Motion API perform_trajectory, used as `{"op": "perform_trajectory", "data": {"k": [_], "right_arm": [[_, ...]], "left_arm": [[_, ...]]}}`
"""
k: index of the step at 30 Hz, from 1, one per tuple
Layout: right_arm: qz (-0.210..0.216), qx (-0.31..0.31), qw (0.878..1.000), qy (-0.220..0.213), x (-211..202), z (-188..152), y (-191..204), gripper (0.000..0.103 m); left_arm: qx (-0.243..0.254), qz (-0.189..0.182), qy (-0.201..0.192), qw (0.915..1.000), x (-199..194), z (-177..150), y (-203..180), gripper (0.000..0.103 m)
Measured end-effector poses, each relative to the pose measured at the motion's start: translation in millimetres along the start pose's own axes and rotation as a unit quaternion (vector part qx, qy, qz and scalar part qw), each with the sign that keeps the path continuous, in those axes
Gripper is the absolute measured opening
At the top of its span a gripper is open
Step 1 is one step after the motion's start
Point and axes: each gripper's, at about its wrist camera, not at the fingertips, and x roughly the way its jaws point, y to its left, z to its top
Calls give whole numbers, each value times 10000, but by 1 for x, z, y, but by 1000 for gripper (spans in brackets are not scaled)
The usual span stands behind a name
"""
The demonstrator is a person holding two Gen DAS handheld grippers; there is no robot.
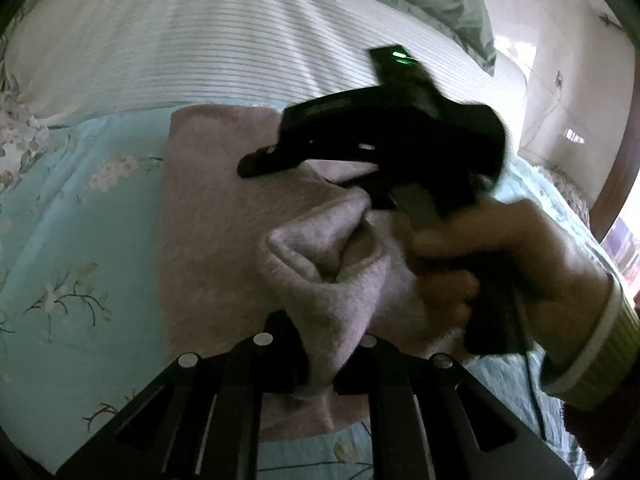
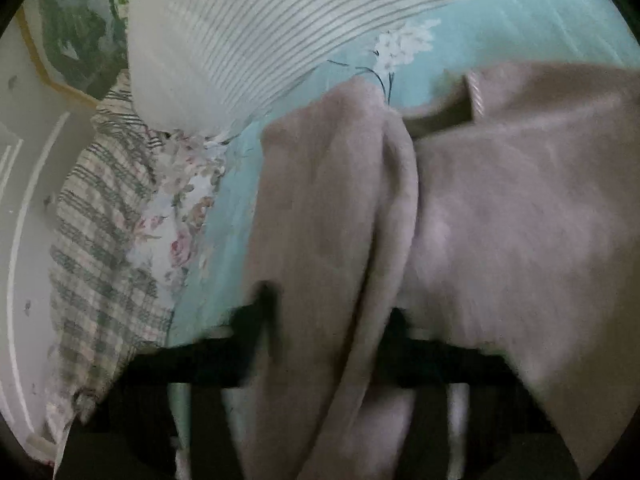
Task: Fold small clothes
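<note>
A floral bedsheet (image 1: 72, 216) and striped pillow (image 1: 200, 40) are lying beyond the jaws. Both the left gripper (image 1: 316, 364) and the blurred right gripper (image 2: 332, 332) are pinching the pink garment (image 1: 224, 200).

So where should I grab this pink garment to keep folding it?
Grip the pink garment at its raised folded ridge, coming from the near side along the bed. That ridge stands up off the flat part, so fingers can close on it. Both grippers already seem shut on cloth.
</note>
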Motion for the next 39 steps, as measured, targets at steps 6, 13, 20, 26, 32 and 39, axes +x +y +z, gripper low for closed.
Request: {"op": "perform_trajectory", "data": {"k": [6,13,20,26,32,39], "right_arm": [[95,-470,9967,-649,-55,9,25,19],[-493,-376,9910,-1189,-147,2,-25,19],[-874,43,9894,-1157,-159,-13,-81,19],[-1423,-23,9844,-1035,-152,-14,-91,31],[-1409,136,9790,-1469,-178,-32,-93,58],[-1258,432,9769,-1671,-198,-58,-103,85]], "left_arm": [[254,-305,-290,9988,-26,16,-31,8],[366,-1187,-142,9922,-5,20,-95,9],[668,-1273,250,9893,25,6,-132,9],[630,-1226,742,9877,63,11,-129,14],[385,-1496,723,9853,36,10,-100,52],[-505,-1350,471,9884,12,23,-29,87]]}}
